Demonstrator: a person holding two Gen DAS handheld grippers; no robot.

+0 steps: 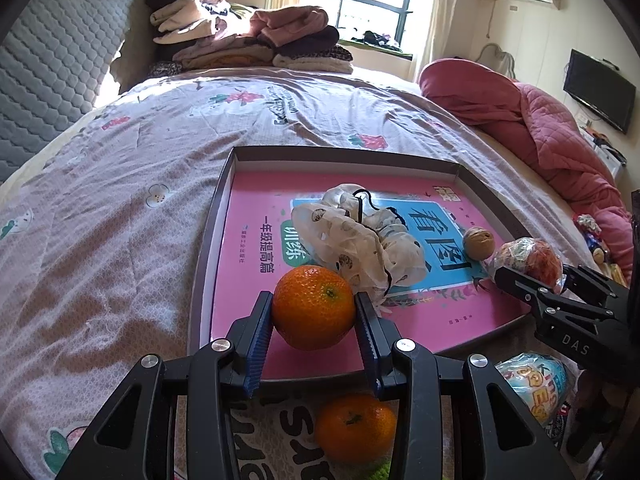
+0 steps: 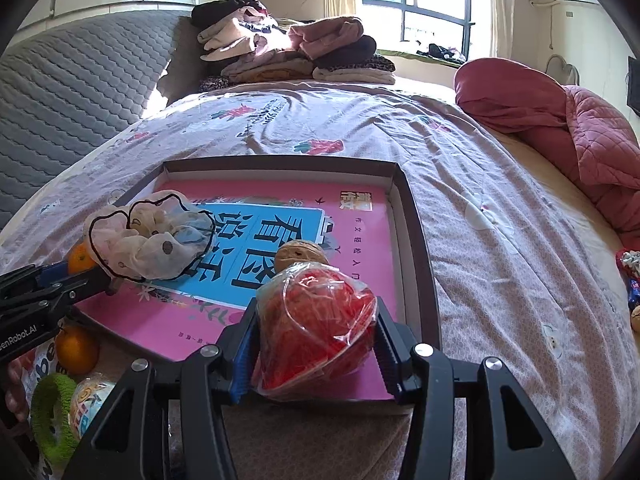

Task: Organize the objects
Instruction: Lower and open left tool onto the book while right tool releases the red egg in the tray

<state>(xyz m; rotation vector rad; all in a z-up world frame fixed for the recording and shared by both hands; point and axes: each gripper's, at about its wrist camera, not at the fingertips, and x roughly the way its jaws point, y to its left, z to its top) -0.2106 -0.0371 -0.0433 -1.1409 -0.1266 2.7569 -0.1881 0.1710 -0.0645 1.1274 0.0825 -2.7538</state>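
Bedspread under a shallow tray (image 1: 224,184); left gripper (image 1: 314,310) clamps an orange (image 1: 314,306) over the tray's six o'clock edge; right gripper (image 2: 316,332) grips a red wrapped ball (image 2: 316,324) at five o'clock; lower both onto bare pink, clear of scrunchie (image 1: 360,236) and walnut (image 1: 478,243), then release.

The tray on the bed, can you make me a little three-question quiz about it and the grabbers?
1. True or false: the left gripper holds an orange.
2. What does the right gripper hold? A) the walnut B) the red ball in plastic wrap C) the scrunchie
3. Name the small brown thing lying in the tray beside the scrunchie.

Key: 1 true. 2 B. 3 the walnut.
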